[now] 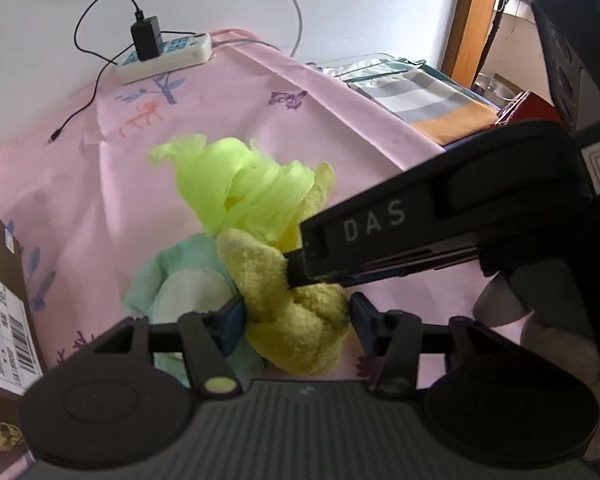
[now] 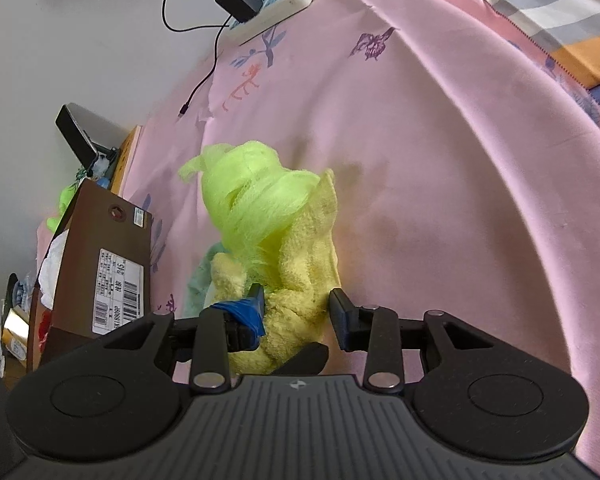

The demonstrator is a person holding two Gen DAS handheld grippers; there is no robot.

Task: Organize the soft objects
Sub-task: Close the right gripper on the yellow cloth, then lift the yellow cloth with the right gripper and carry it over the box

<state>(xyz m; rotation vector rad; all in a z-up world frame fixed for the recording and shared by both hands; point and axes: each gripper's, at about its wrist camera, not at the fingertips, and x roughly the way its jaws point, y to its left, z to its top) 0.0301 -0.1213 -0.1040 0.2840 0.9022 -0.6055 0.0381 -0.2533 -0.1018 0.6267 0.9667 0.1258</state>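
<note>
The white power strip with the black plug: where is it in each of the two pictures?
Left wrist view: the power strip lies at the upper left, on the far edge of the pink cloth by the wall.
Right wrist view: the power strip sits at the top, just left of centre, tilted.
Shared landmark: the neon green mesh, bunched mid-frame.

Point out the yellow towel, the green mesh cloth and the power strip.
yellow towel [image 1: 296, 332], left wrist view, bunched lower fold.
green mesh cloth [image 2: 248, 196], right wrist view, middle of the netting.
power strip [image 1: 188, 54], left wrist view, white casing.
</note>
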